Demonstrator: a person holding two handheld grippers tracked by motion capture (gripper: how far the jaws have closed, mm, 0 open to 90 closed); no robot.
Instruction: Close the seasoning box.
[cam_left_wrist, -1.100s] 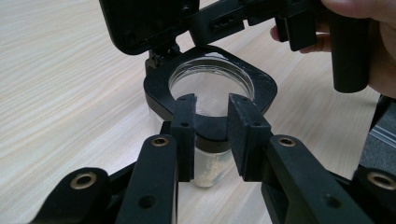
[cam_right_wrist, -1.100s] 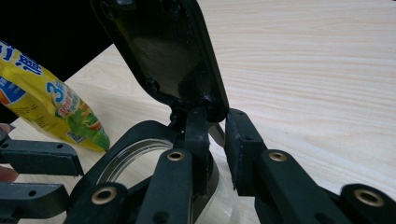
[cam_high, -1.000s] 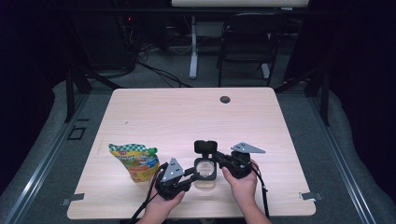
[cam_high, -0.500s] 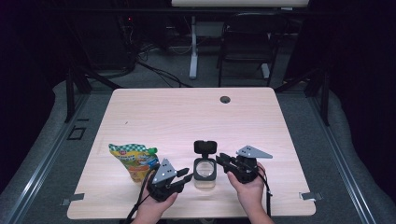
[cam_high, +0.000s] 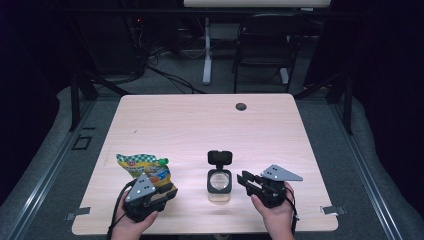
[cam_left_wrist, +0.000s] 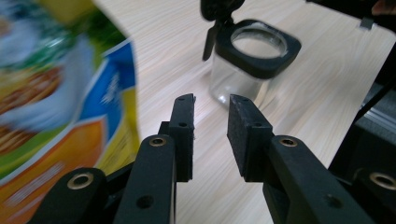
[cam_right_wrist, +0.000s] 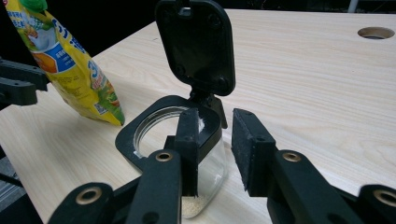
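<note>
A small clear jar (cam_high: 219, 184) with a black square collar stands near the table's front edge, its hinged black lid (cam_high: 220, 157) flipped upright. A few pale grains (cam_right_wrist: 192, 204) lie at its bottom. Left of it lies a yellow-green snack pouch (cam_high: 141, 167). My left gripper (cam_high: 172, 192) sits beside the pouch's near end, open and empty, pointing at the jar (cam_left_wrist: 254, 56) with the pouch (cam_left_wrist: 56, 98) on its left. My right gripper (cam_high: 242, 179) is just right of the jar (cam_right_wrist: 159, 135). Its jaws have just been opening and nothing is between them.
The pale wooden table (cam_high: 200, 125) has a round cable hole (cam_high: 241, 106) at its far edge. A dark chair (cam_high: 265, 45) and a white desk leg (cam_high: 206, 50) stand on the floor behind it. Both hands hover at the front edge.
Both grippers have drawn away from the jar, the left toward the pouch, the right out to the right. The right jaws have widened. The jar stands alone with its lid up.
</note>
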